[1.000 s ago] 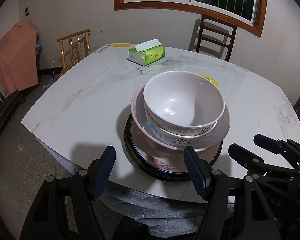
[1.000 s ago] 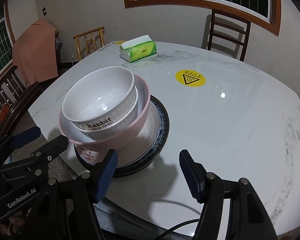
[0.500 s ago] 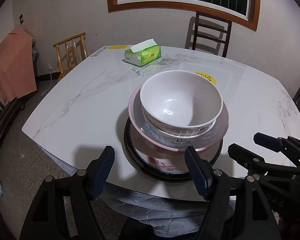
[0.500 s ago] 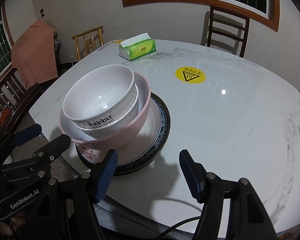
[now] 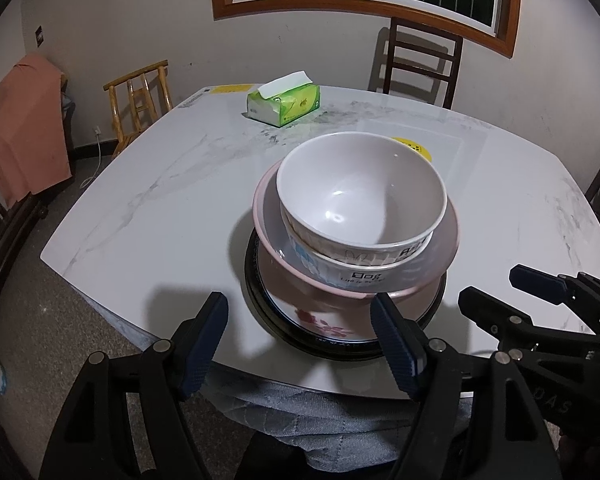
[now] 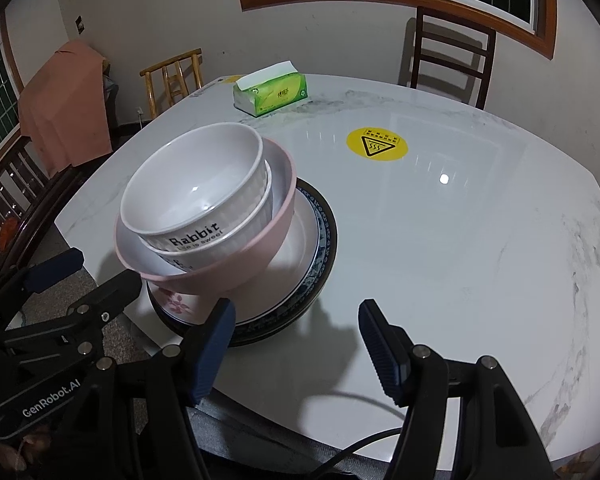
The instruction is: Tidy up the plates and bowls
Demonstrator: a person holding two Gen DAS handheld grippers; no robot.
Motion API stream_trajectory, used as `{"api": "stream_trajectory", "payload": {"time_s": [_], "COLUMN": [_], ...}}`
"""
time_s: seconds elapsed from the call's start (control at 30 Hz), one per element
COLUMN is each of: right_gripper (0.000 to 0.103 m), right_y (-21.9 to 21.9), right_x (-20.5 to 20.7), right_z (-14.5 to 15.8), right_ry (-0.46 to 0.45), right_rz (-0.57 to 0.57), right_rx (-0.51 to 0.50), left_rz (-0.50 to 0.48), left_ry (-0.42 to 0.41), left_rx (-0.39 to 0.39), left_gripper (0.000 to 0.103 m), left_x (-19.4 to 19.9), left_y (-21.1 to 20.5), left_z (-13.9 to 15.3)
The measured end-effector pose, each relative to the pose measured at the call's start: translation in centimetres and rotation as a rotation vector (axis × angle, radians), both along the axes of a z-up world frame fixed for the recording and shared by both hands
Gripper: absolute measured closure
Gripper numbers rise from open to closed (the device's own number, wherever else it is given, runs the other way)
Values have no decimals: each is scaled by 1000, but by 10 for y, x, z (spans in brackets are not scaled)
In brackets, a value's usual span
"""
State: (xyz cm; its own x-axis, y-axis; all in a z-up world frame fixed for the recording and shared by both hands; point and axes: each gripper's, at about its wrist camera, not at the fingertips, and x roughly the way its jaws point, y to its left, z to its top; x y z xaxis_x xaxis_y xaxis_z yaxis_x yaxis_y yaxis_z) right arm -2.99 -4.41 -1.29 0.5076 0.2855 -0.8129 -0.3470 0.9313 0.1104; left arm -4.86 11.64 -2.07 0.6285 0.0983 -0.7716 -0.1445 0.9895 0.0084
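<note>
A stack stands near the table's front edge. A white "Rabbit" bowl [image 5: 360, 192] [image 6: 196, 196] sits in a second white bowl [image 5: 340, 266], inside a wide pink bowl [image 5: 440, 256] [image 6: 260, 256]. These rest on a flowered white plate [image 5: 320, 322] [image 6: 176, 304] over a dark blue-rimmed plate [image 5: 340, 352] [image 6: 324, 240]. My left gripper [image 5: 300, 340] is open and empty just before the stack. My right gripper [image 6: 296, 344] is open and empty, right of the stack. Each gripper shows in the other view, left [image 6: 56, 280] and right [image 5: 512, 292].
A green tissue box [image 5: 284, 105] [image 6: 272, 94] lies at the far side of the marble table [image 5: 140, 208] [image 6: 460, 240]. A yellow warning sticker [image 6: 377, 144] marks the table middle. Wooden chairs [image 5: 418, 62] [image 5: 140, 96] stand around, one draped with orange cloth [image 5: 24, 128].
Both grippers have drawn back and tilted up slightly, so the stack sits a little lower in view. The stack has not moved. Both grippers stay open.
</note>
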Motion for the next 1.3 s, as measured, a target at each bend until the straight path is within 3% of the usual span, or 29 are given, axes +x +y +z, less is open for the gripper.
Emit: {"api": "stream_trajectory", "payload": {"time_s": [1.3], "right_gripper": [37], "right_y": [11], "right_x": [-1], "right_z": [-13], "right_ry": [43], "right_rz": [26], "right_rx": [-25], "left_rz": [38], "left_ry": [34], "left_rx": [-4], "left_gripper": [30], "left_x": [-1], "left_y": [8], "left_z": [-4]}}
